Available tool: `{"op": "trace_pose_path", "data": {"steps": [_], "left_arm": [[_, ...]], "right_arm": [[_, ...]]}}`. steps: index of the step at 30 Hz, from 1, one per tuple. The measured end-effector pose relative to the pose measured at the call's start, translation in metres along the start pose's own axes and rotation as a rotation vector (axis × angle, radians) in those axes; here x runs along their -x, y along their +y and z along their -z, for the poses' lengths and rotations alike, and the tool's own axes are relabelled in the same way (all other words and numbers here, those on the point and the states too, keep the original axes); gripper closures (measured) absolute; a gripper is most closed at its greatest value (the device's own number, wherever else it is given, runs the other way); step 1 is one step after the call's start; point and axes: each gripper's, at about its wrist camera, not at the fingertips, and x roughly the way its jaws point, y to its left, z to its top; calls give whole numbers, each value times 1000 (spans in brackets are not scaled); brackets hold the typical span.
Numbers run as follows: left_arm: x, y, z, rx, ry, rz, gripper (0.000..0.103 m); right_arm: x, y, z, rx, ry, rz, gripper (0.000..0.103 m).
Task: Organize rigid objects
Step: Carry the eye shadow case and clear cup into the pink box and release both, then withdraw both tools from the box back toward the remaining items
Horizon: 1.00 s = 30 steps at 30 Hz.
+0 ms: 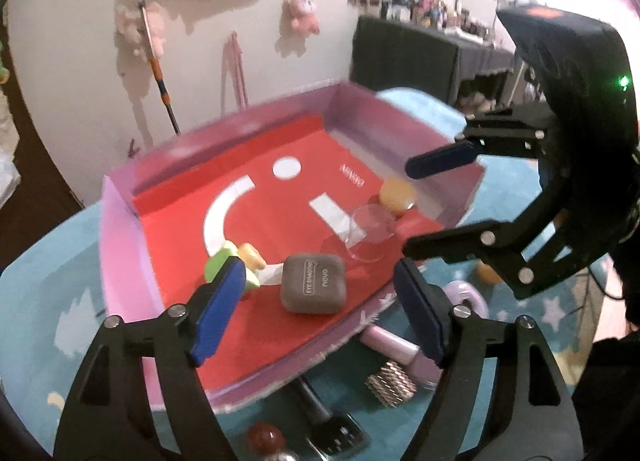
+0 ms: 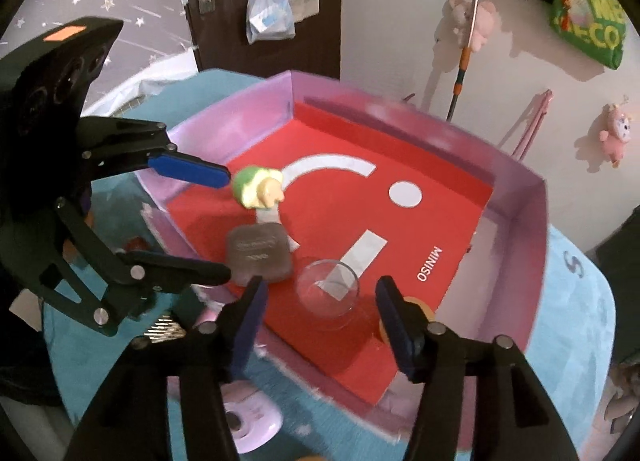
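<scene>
Left jaws (image 1: 320, 301) gape with nothing between them, hanging above the grey case (image 1: 313, 284) lying near the tray's (image 1: 120, 229) front edge. Right jaws (image 2: 320, 321) part-open and empty too, framing the glass (image 2: 328, 293) standing inside the tray. Green toy (image 2: 258, 191) lies behind the case. Looks like both just dropped off; more bits wait outside the tray's front on the table (image 1: 36, 301).

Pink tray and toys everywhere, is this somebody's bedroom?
Probably a bedroom or playroom: pink plush toys hang on the wall, a star-patterned blue cloth covers the table, and small figures crowd a dark shelf.
</scene>
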Motion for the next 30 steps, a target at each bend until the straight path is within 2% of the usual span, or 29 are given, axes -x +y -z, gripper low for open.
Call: {"op": "trace_pose_path", "data": {"steps": [3, 7, 11, 13, 16, 20, 28, 30], "left_arm": [[27, -6, 3, 32, -55, -10, 27], [62, -21, 12, 68, -139, -21, 13], [96, -37, 27, 103, -221, -56, 10], [109, -45, 34, 119, -246, -88, 10], [129, -57, 49, 142, -293, -157, 9], [144, -70, 69, 180, -343, -229, 3], [153, -95, 110, 238, -367, -301, 3], [155, -97, 114, 245, -361, -298, 3]], "right_arm": [[24, 10, 2, -15, -42, 14, 32], [57, 27, 7, -39, -101, 27, 19], [90, 50, 18, -59, -163, 58, 6], [102, 60, 25, -70, -182, 73, 3], [120, 75, 37, -89, -207, 113, 1], [136, 89, 59, -142, -238, 153, 0], [154, 106, 110, -273, -298, 239, 0], [156, 110, 119, -290, -305, 253, 0]]}}
